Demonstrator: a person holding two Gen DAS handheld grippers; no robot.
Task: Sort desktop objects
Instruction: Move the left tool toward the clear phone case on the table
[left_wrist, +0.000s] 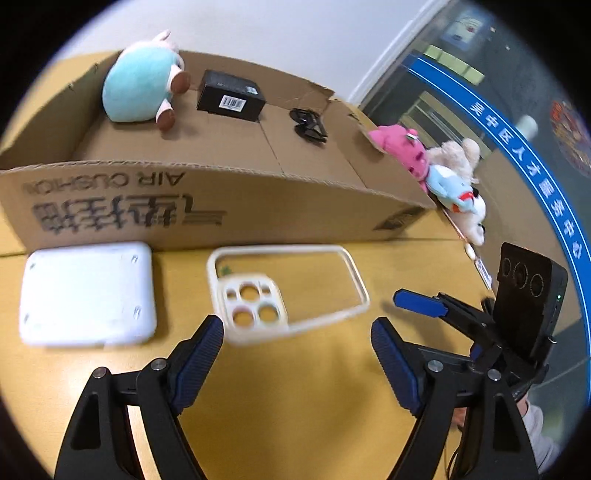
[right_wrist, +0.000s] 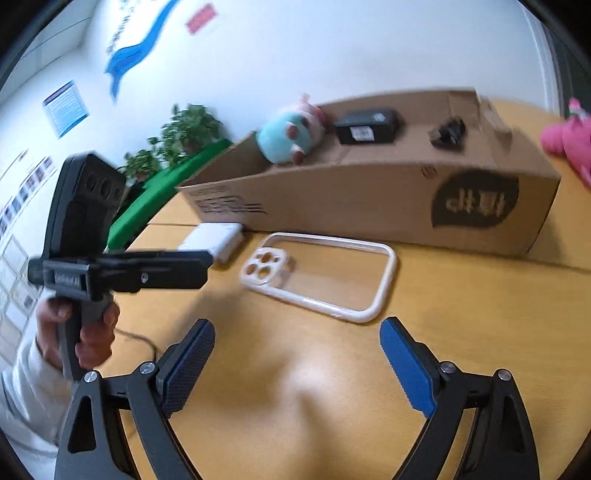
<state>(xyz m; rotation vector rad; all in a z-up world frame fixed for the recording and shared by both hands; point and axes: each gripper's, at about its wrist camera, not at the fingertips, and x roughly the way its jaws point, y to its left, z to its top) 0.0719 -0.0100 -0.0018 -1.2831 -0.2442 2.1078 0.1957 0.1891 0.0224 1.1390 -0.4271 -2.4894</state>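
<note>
**Sorting at risk: a thin case and a high box wall**

Judging from how things lie, most trouble is likely at the box (left_wrist: 207, 206), whose near wall stands between the table (left_wrist: 314, 387) and the items already inside: a teal plush (left_wrist: 140, 88), a black carton (left_wrist: 231, 94) and a dark clip (left_wrist: 310, 125). Anything carried low could be caught on that wall. The white pad (left_wrist: 88, 293) lies flat just beside the box; its smooth top may be slipped off. The case (left_wrist: 284, 288), flat and thin-rimmed, could be skidded rather than lifted. The left gripper (left_wrist: 297, 332) and right gripper (right_wrist: 297, 336) are both held wide open, nothing between the jaws.
</note>
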